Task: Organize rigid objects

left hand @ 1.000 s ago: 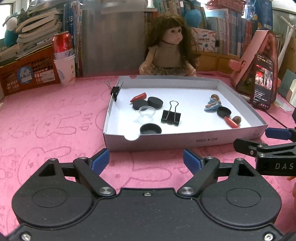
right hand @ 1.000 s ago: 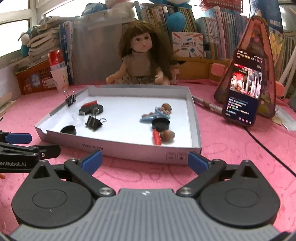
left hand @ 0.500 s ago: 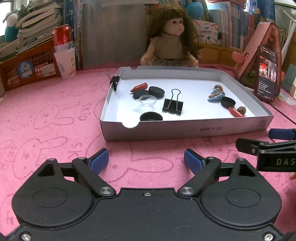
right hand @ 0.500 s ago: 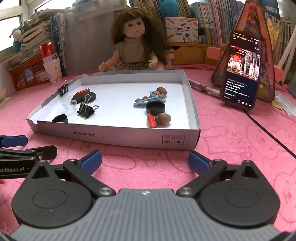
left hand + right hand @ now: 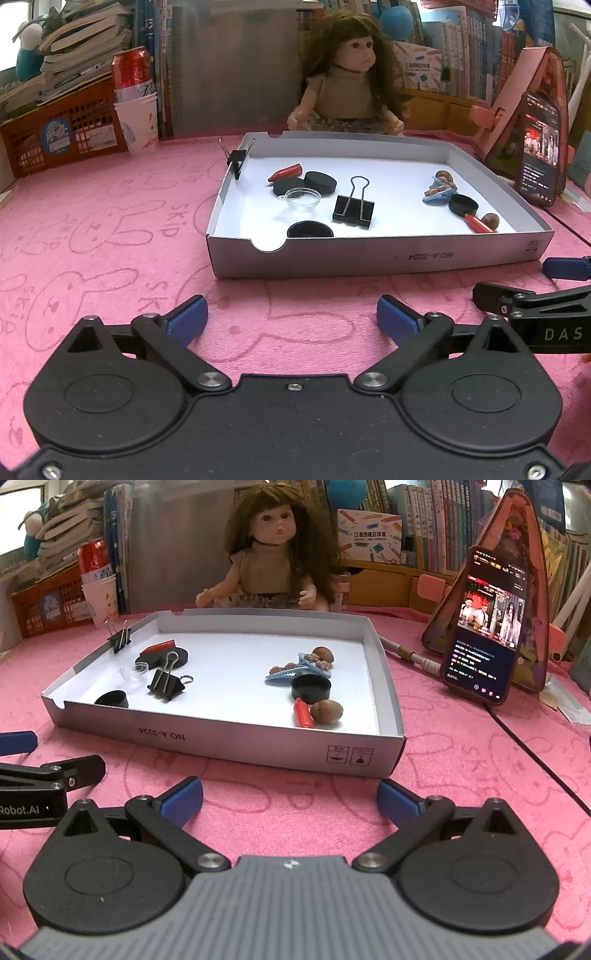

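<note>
A: Nearest the cameras, how do the two tools stand?

B: The left gripper (image 5: 290, 314) and the right gripper (image 5: 290, 794) both hover over the pink cloth (image 5: 110, 236), jaws spread wide and nothing between the blue pads. Each sits short of the near wall of the white tray (image 5: 369, 258), likely so that either can reach in from the open front.

A: And the small rigid things?

B: All lie inside the tray, in two loose groups. To the near left sit a black cap (image 5: 309, 229), a large binder clip (image 5: 353, 211) and a clear little cup (image 5: 302, 199); a bit farther are two black discs (image 5: 320, 181) with a red piece (image 5: 286, 172) resting against them. A small binder clip (image 5: 236, 158) is pinched onto the far left wall, which holds it upright.

A: The right side?

B: Near the front lie a red cone (image 5: 303, 713) and a nut (image 5: 326, 711), touching; behind them another black cap (image 5: 310, 686), then a blue hair clip (image 5: 299, 669) among more nuts.

A: Sorted, then?

B: It fits either a sorted tray or one awaiting sorting; like things are split across both groups. Beyond the tray sit a doll (image 5: 275, 554) and a phone (image 5: 484, 624) propped at far right.
</note>
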